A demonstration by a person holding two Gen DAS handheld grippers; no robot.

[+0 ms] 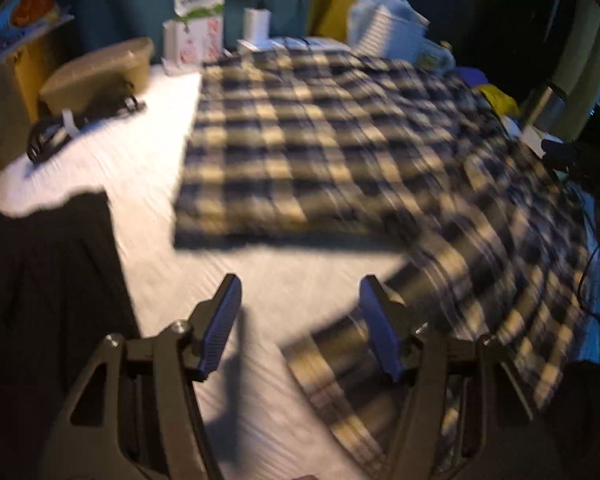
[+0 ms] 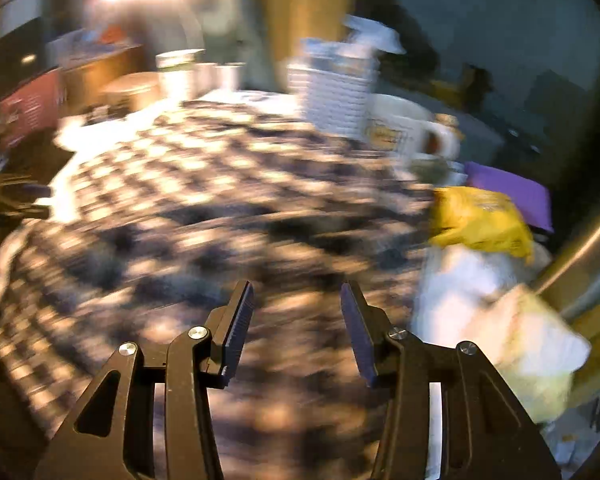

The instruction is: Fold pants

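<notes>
**Inspector A:** We start at the tongs. The left gripper (image 1: 300, 300) stands with its jaws parted, nothing between the blue ribbed pads (image 1: 220, 328); only bare white table cover (image 1: 148, 160) shows in the gap.

**Inspector B:** Agreed. We find the right gripper (image 2: 297, 300) likewise parted and empty-handed, its pads clear of the cloth below.

**A:** The plaid pants (image 1: 320, 140) lie spread on the table ahead of the left gripper. One flat, squared portion sits toward the far side; a second portion curves round to the right and runs down beside and under the right-hand finger.

**B:** From the right wrist view we see the same pants (image 2: 200, 200) filling the surface beneath the gripper. That view is heavily blurred, so we record no creases there.

**A:** Further out, on the left: a dark garment (image 1: 48, 280) at the near edge, a black cable bundle (image 1: 56, 132), a tan lidded container (image 1: 96, 76), and a white carton (image 1: 196, 24) at the back.

**B:** On the right: a white mug (image 2: 408, 128), a yellow bag (image 2: 480, 220), and a purple item (image 2: 516, 192) behind it.
</notes>
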